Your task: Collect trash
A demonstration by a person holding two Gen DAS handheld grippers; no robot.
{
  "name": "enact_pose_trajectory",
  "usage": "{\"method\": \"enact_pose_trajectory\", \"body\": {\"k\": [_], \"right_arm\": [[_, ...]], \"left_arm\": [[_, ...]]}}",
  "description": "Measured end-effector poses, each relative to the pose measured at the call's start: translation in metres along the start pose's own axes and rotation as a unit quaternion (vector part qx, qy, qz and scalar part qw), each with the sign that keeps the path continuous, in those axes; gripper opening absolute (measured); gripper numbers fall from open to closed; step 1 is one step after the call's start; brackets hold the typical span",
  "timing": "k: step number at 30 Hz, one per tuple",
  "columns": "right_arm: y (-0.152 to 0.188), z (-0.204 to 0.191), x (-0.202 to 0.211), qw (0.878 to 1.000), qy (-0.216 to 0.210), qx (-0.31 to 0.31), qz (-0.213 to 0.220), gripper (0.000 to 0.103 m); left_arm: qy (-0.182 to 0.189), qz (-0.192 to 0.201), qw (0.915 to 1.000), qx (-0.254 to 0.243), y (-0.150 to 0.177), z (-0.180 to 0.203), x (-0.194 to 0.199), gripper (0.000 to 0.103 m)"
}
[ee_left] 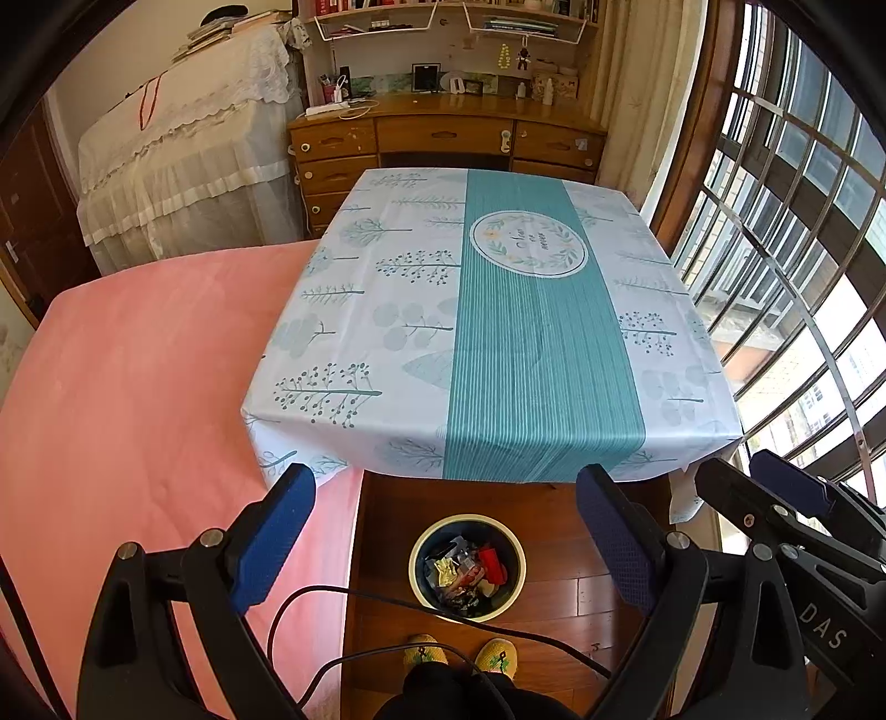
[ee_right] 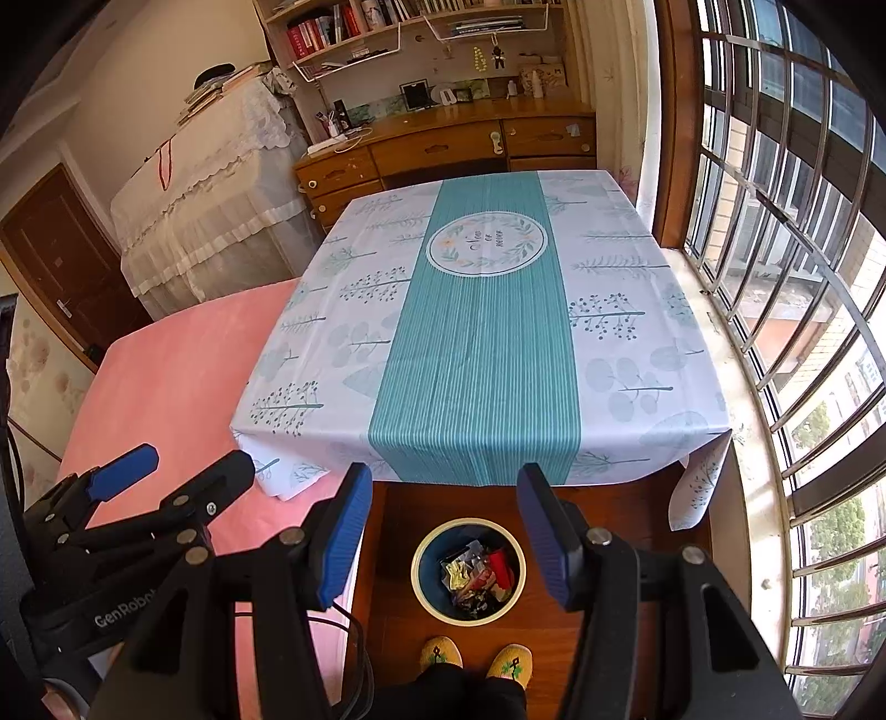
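1. Left wrist view: left tool spread, empty, hovering over the bin.
2. Trash sits inside the bin on the floor.
3. Right tool spread, empty; surface bare, so collecting looks finished.

A bench under a white and teal leaf-print cloth stands on a reddish wooden floor. A pink bed lies beside it. Behind are a wooden desk with drawers, bookshelves above it, and a lace-draped cabinet. Daylight enters through barred windows; a brown door is at the far side.
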State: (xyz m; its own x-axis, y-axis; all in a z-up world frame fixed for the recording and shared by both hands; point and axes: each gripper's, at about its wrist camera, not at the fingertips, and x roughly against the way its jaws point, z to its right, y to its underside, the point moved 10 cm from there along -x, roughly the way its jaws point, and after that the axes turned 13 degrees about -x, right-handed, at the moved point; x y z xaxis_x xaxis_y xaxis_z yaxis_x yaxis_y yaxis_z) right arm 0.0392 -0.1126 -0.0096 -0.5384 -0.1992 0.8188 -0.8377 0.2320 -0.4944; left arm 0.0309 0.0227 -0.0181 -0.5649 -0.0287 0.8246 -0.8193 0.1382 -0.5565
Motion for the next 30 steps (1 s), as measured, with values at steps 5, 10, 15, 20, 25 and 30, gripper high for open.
{"method": "enact_pose_trajectory", "body": {"k": [5,10,15,20,25,30], "right_arm": [[0.001,0.002,-0.003,1.0,-0.002,0.002,-0.002,0.055],[0.001,0.003,-0.004,1.0,-0.003,0.002,-0.004,0.055],[0.002,0.005,-0.005,1.0,-0.004,0.002,-0.005,0.055],[0.003,0.011,-0.009,1.0,-0.008,0.004,-0.011,0.055],[0.002,0.015,-0.012,1.0,-0.011,0.006,-0.018,0.055],[0.001,0.017,-0.014,1.0,-0.013,0.008,-0.021,0.055]], "left_arm": [[-0.002,-0.001,1.0,0.002,0.002,0.001,0.0,0.094],[-0.007,-0.002,1.0,0.001,0.003,0.003,-0.001,0.094],[-0.007,-0.003,1.0,0.001,0.004,0.004,-0.002,0.094],[-0.009,-0.006,0.9999,0.0,0.007,0.006,-0.004,0.094],[-0.011,-0.011,0.9999,0.001,0.008,0.008,-0.007,0.094],[-0.014,-0.015,0.9998,0.0,0.007,0.007,-0.009,0.094]]}}
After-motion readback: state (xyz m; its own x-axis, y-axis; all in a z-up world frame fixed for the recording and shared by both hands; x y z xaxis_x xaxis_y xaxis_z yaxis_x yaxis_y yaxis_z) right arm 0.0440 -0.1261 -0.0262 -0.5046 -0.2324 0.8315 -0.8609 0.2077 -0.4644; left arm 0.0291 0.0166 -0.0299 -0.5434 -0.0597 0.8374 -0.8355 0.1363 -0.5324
